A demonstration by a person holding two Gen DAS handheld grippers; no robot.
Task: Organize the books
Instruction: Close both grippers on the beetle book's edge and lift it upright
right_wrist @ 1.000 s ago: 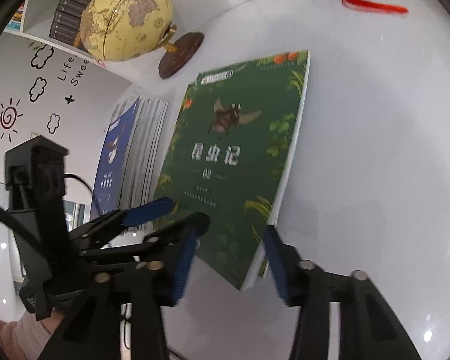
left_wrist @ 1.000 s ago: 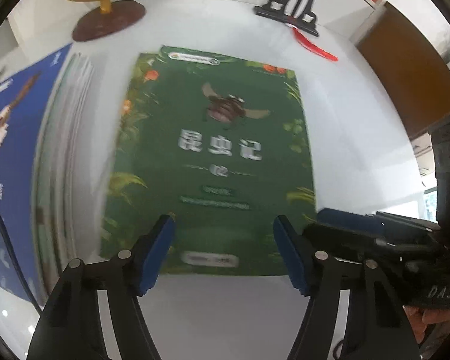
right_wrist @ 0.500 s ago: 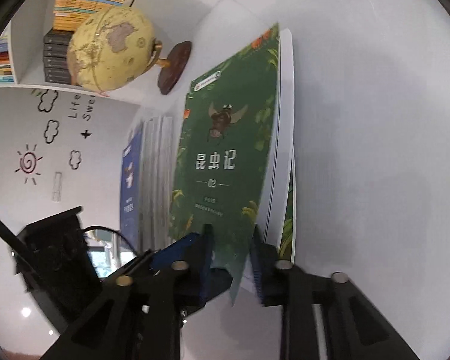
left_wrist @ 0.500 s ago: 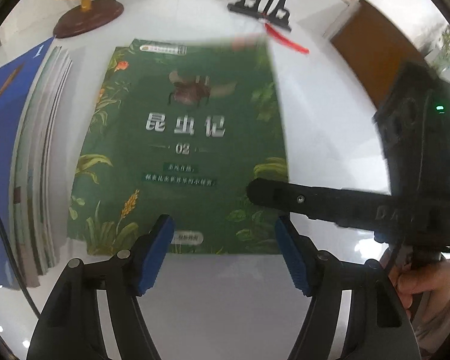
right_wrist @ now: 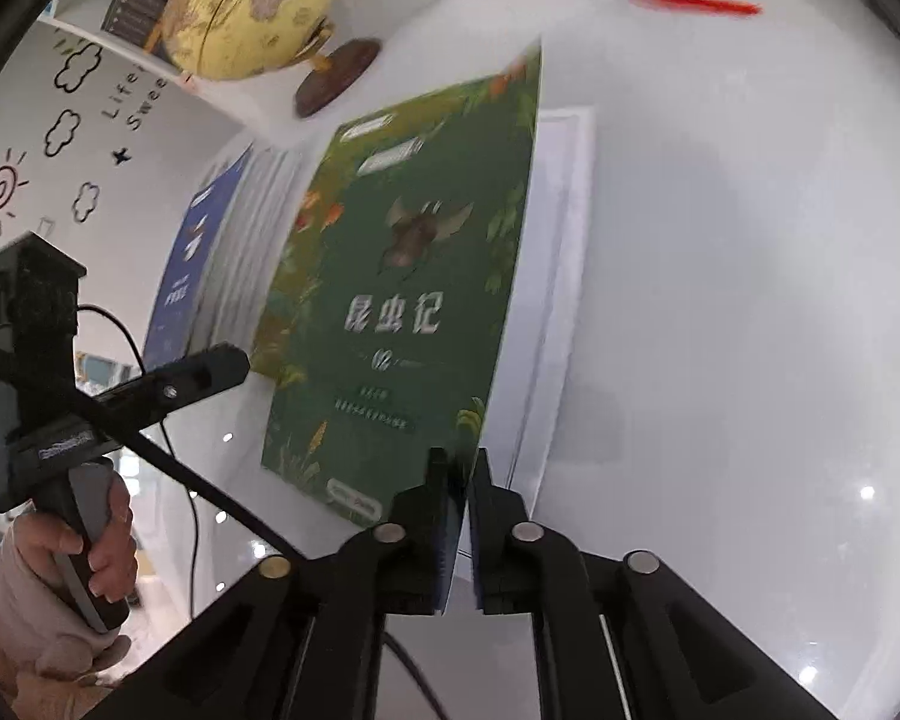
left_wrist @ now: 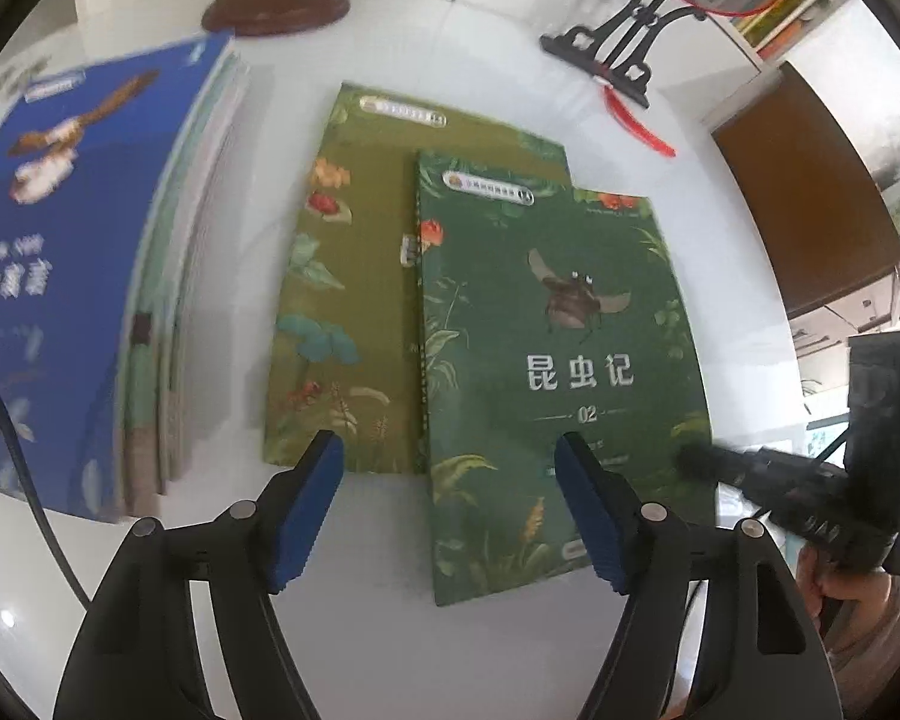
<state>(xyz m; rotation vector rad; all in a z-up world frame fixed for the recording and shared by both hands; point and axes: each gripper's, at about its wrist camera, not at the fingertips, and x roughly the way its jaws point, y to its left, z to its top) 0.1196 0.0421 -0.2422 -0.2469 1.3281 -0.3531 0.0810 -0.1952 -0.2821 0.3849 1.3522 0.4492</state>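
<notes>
A dark green book with a beetle on its cover (left_wrist: 558, 372) is lifted at its right edge, tilted above an olive-green book (left_wrist: 354, 300) that lies flat on the white table. My right gripper (right_wrist: 459, 480) is shut on the dark green book's (right_wrist: 402, 300) near right edge; it also shows at the right of the left wrist view (left_wrist: 696, 456). My left gripper (left_wrist: 450, 468) is open and empty, hovering just in front of both books. A stack of books with a blue cover on top (left_wrist: 72, 276) lies to the left.
A yellow globe (right_wrist: 246, 6) on a dark wooden base (left_wrist: 276, 3) stands at the back left. A black ornament stand (left_wrist: 612, 54) with a red tassel (left_wrist: 636, 120) stands at the back right. A brown cabinet (left_wrist: 810, 192) is on the right.
My right gripper closed on the dark green book's right edge and pulled it right and up, uncovering the olive-green book beneath. My left gripper stayed open and drew back a little.
</notes>
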